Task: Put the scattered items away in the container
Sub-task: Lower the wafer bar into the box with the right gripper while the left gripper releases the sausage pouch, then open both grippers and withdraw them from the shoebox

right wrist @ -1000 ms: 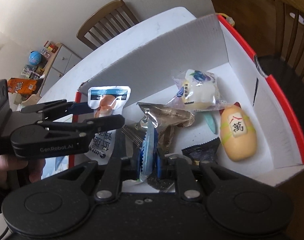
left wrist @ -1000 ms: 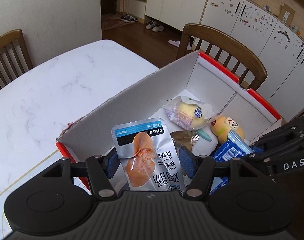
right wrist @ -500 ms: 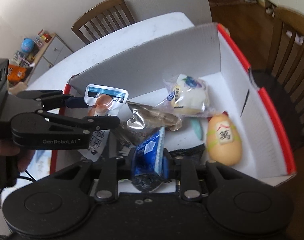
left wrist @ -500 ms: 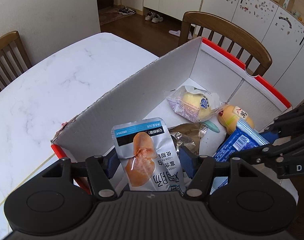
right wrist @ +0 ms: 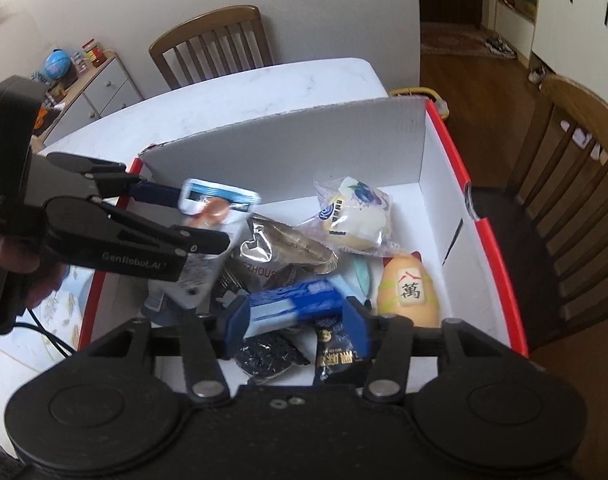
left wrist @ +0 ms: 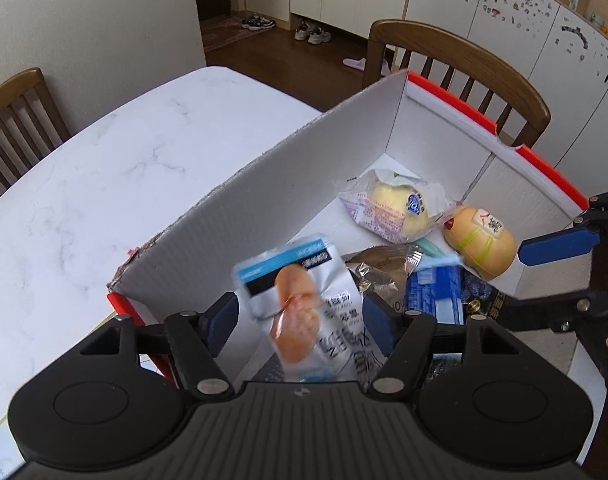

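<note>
Over the white, red-edged cardboard box (left wrist: 304, 184) (right wrist: 304, 148), my left gripper (left wrist: 300, 322) (right wrist: 192, 216) is opening. The silver chicken-breast packet (left wrist: 304, 300) (right wrist: 216, 208) is tilted and blurred between its pads, with a gap on the left side. My right gripper (right wrist: 296, 322) (left wrist: 556, 248) is opening too. The blue packet (right wrist: 292, 304) (left wrist: 436, 292) lies blurred and loose between its fingers, above the pile in the box.
In the box lie a wrapped bun (right wrist: 356, 216), a yellow egg-shaped toy (right wrist: 408, 288), a foil bag (right wrist: 280, 252) and black packets (right wrist: 336, 356). The box stands on a marble table (left wrist: 124, 168). Wooden chairs (left wrist: 456, 60) (right wrist: 212, 44) surround it.
Both grippers have opened. The blue packet turned from upright in a tight pinch to flat and loose. The silver packet has tipped over to the right between the left pads.
</note>
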